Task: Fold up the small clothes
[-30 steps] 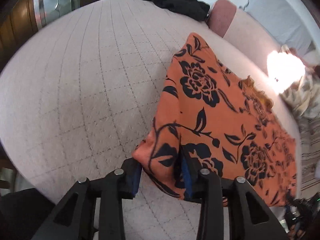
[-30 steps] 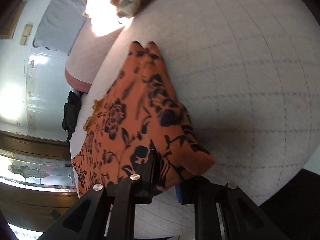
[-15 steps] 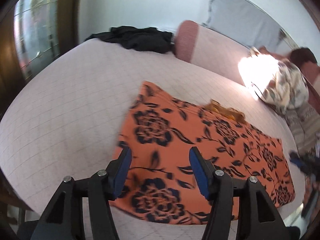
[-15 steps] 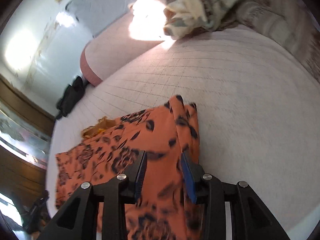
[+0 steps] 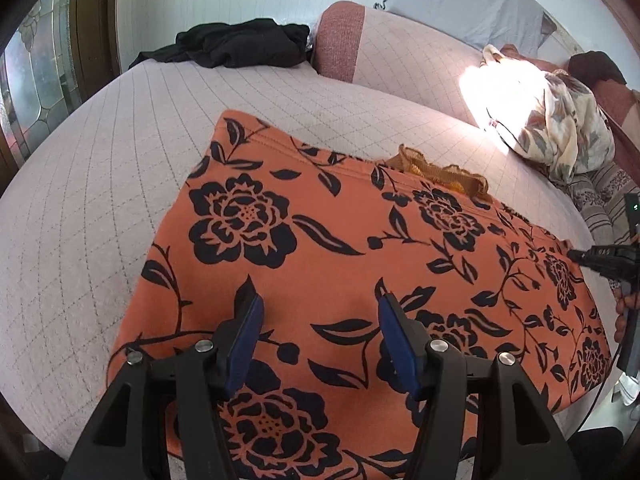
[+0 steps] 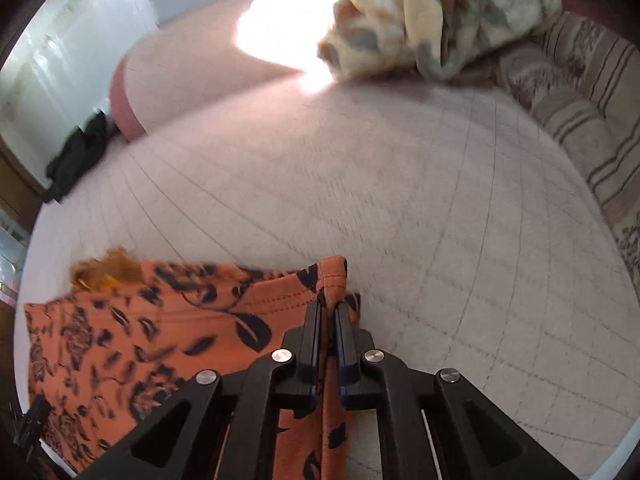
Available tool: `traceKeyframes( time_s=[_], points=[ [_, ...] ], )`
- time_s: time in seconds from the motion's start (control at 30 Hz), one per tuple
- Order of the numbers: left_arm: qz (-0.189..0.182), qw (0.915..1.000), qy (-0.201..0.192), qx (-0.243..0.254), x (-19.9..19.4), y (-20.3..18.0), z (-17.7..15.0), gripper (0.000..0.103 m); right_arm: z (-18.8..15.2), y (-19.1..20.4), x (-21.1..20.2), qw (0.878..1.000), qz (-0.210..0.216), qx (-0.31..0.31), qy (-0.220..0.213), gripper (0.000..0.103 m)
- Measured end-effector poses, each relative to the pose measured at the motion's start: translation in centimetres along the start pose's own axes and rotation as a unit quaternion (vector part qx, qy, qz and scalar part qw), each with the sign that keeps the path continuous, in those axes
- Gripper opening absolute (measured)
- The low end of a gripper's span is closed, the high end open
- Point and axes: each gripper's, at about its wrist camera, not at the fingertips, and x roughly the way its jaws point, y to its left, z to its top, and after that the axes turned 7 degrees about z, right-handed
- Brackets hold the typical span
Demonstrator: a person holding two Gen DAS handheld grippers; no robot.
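Starting at the left, our left gripper [image 5: 318, 330] hovers over the near part of the orange floral garment [image 5: 340, 248], fingers spread wide with nothing between the blue pads [image 5: 244, 340], so it is released and free. The garment lies flat on the quilted bedspread [image 5: 100, 168], directly ahead of and under these fingers, its long axis running left-right across the left wrist view, the hemmed far edge toward the pillows. A bit of mustard lace fabric [image 5: 440, 168] pokes out at that far edge, touching the garment; we cannot tell if it is part of it. Moving right, the right gripper [image 6: 328, 316] is at the garment's right end, fingers clenched on a raised fold of the orange cloth at a stitched corner; the pads look nearly together with fabric pinched between. We judge the right arm has the hold for the next fold and the left is nearer the middle and near edge, so the fold likely turns on carrying that right end across the long axis toward the left. Look of it: orange knit, black rose and leaf print, mostly smooth, slight bunching at the pinched corner. Beyond, a black garment [image 5: 240, 44] sits well apart at the bed's far left, and a floral cream bundle [image 5: 560, 120] at far right.
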Motion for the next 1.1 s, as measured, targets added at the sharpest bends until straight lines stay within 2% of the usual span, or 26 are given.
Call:
traceKeyframes(
  time_s=[0.03, 0.1, 0.13, 0.17, 0.27, 0.33, 0.37, 0.4, 0.43, 0.47, 0.53, 0.57, 0.63, 0.7, 0.73, 0.77, 0.83, 0.9, 1.0, 1.07, 1.1],
  points=[
    [0.001, 1.0, 0.003, 0.006, 0.2, -0.1, -0.1, 0.061, -0.4, -0.1, 0.7, 1.0, 0.008, 0.002, 0.008, 0.011],
    [0.011, 0.9996, 0.006, 0.024, 0.3, -0.2, -0.2, 0.061, -0.8, -0.4, 0.1, 1.0, 0.011, 0.017, -0.009, 0.019],
    [0.008, 0.9997, 0.002, 0.022, -0.2, 0.0, -0.1, 0.061, -0.9, -0.6, -0.6, 0.999, 0.016, 0.032, -0.017, 0.024],
    [0.004, 0.9999, -0.002, 0.016, -0.6, 0.2, -0.1, 0.061, -1.1, -0.7, -1.5, 0.999, 0.017, 0.045, -0.026, 0.034],
    [-0.004, 0.9997, -0.022, 0.005, -2.6, 1.0, -0.1, 0.061, -2.2, 0.8, -5.6, 0.996, 0.038, 0.041, -0.07, 0.035],
    [0.002, 0.9994, -0.031, 0.012, -3.2, 1.3, -0.7, 0.063, -3.8, 2.4, -7.9, 0.992, 0.092, 0.033, -0.078, 0.036],
    [0.004, 0.9996, -0.024, 0.014, -2.9, 1.4, -0.9, 0.065, -5.1, 3.4, -8.5, 0.989, 0.123, 0.027, -0.071, 0.047],
    [0.001, 0.9999, 0.002, 0.011, -1.9, 1.7, -1.3, 0.065, -6.3, 4.1, -8.6, 0.987, 0.15, 0.023, -0.06, 0.068],
    [-0.006, 0.9994, 0.032, 0.01, -0.8, 1.9, -1.5, 0.065, -7.6, 4.6, -8.3, 0.984, 0.173, 0.023, -0.045, 0.074],
    [-0.011, 0.999, 0.039, 0.016, -0.3, 1.9, -1.6, 0.065, -8.9, 4.9, -7.5, 0.983, 0.178, 0.027, -0.024, 0.074],
    [-0.019, 0.9988, 0.031, 0.033, -1.1, 1.9, -1.3, 0.065, -10.8, 3.7, -4.8, 0.988, 0.148, 0.049, 0.014, 0.071],
    [-0.036, 0.9984, 0.034, 0.028, -1.7, 2.2, -0.9, 0.065, -11.5, 2.8, -4.1, 0.985, 0.159, 0.068, 0.011, 0.066],
    [-0.071, 0.9973, -0.002, 0.016, -3.8, 3.4, 0.6, 0.065, -11.4, 2.9, -4.9, 0.984, 0.163, 0.071, -0.003, 0.066],
    [-0.058, 0.9971, -0.042, 0.027, -4.9, 4.2, 2.6, 0.065, -11.0, 3.9, -5.2, 0.988, 0.146, 0.048, 0.005, 0.068],
    [-0.055, 0.9969, -0.047, 0.032, -4.9, 4.5, 3.6, 0.065, -11.0, 4.1, -4.9, 0.989, 0.141, 0.041, 0.009, 0.068],
    [-0.063, 0.9968, -0.038, 0.031, -4.1, 5.1, 5.0, 0.065, -11.1, 4.4, -4.8, 0.989, 0.14, 0.038, 0.009, 0.069],
    [-0.098, 0.9947, 0.013, 0.027, -1.4, 6.0, 7.0, 0.065, -11.3, 4.4, -4.6, 0.988, 0.147, 0.045, 0.003, 0.07],
    [-0.1, 0.9935, 0.048, 0.025, 1.7, 6.5, 8.6, 0.065, -11.4, 4.0, -4.6, 0.986, 0.158, 0.054, 0.0, 0.07],
    [-0.077, 0.9935, 0.072, 0.042, 5.8, 6.4, 10.7, 0.064, -11.4, 2.8, -4.4, 0.983, 0.173, 0.059, 0.001, 0.07],
    [-0.015, 0.9952, 0.09, 0.038, 8.9, 6.8, 12.0, 0.058, -11.2, 2.6, -4.3, 0.982, 0.18, 0.064, 0.004, 0.07],
    [0.006, 0.9949, 0.097, 0.025, 10.2, 7.2, 12.7, 0.058, -11.2, 2.6, -4.3, 0.981, 0.183, 0.067, 0.005, 0.07]
  ],
)
